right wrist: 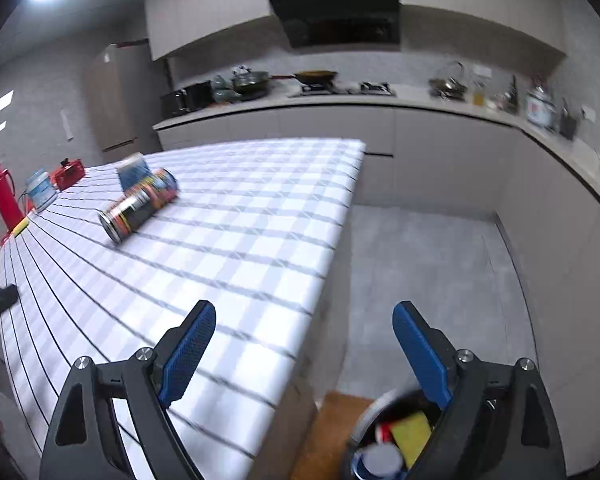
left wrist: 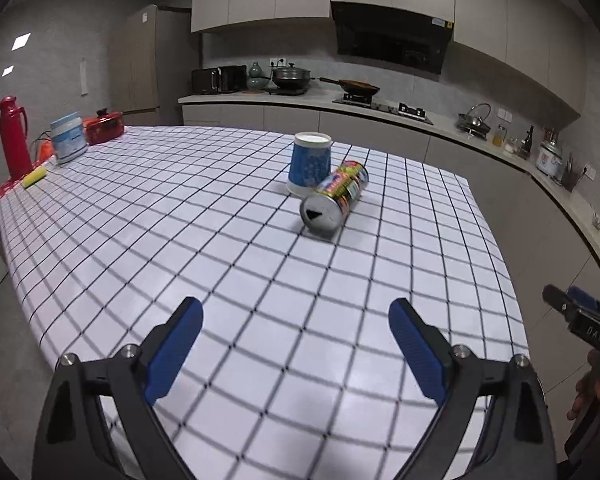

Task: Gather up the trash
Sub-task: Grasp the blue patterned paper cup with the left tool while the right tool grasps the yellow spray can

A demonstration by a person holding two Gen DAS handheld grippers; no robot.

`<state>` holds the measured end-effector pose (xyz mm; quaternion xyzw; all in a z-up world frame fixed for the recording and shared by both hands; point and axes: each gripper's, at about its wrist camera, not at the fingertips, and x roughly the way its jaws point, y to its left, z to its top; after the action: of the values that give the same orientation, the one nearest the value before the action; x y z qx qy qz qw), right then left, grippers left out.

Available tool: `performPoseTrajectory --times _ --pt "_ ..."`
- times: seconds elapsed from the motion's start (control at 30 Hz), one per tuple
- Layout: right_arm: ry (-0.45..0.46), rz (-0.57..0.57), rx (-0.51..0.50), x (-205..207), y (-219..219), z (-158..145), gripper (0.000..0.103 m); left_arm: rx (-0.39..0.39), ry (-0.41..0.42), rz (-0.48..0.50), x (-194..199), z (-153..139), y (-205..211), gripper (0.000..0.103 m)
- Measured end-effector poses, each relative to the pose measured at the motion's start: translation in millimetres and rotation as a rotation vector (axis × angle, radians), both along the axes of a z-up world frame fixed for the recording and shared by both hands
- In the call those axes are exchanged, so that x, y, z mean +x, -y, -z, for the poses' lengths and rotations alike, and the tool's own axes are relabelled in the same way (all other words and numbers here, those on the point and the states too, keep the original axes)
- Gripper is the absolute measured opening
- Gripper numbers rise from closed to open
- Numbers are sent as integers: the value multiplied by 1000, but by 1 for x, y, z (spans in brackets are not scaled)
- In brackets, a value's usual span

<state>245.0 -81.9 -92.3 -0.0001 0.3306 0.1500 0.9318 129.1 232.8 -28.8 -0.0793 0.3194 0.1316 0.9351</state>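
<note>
Checked table (left wrist: 180, 240) seen under both grippers. Bin (right wrist: 364, 436) on floor beside table edge, holding yellow sponge (right wrist: 412, 436), white-lidded cup, red item. Blue cup (left wrist: 310, 162) inverted mid-table, touching can (left wrist: 336, 196) lying on side. Left gripper (left wrist: 296, 344) held spread, empty, over table. Right gripper (right wrist: 304, 348) spread, empty, above bin.

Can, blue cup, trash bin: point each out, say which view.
can (left wrist: 337, 196), left wrist view, on its printed side as it lies on the table.
blue cup (left wrist: 310, 163), left wrist view, on its blue wall; it stands upside down.
trash bin (right wrist: 370, 412), right wrist view, on its near rim.
</note>
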Motion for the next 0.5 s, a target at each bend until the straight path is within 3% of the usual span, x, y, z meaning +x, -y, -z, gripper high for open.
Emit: performPoseTrajectory --times 0.3,0.5 --pt "-5 -54 35 58 -136 -23 91 1 -7 3 58 -7 -98 95" --pt "-93 -109 38 107 -244 -13 91 -6 -44 29 77 2 -138 95"
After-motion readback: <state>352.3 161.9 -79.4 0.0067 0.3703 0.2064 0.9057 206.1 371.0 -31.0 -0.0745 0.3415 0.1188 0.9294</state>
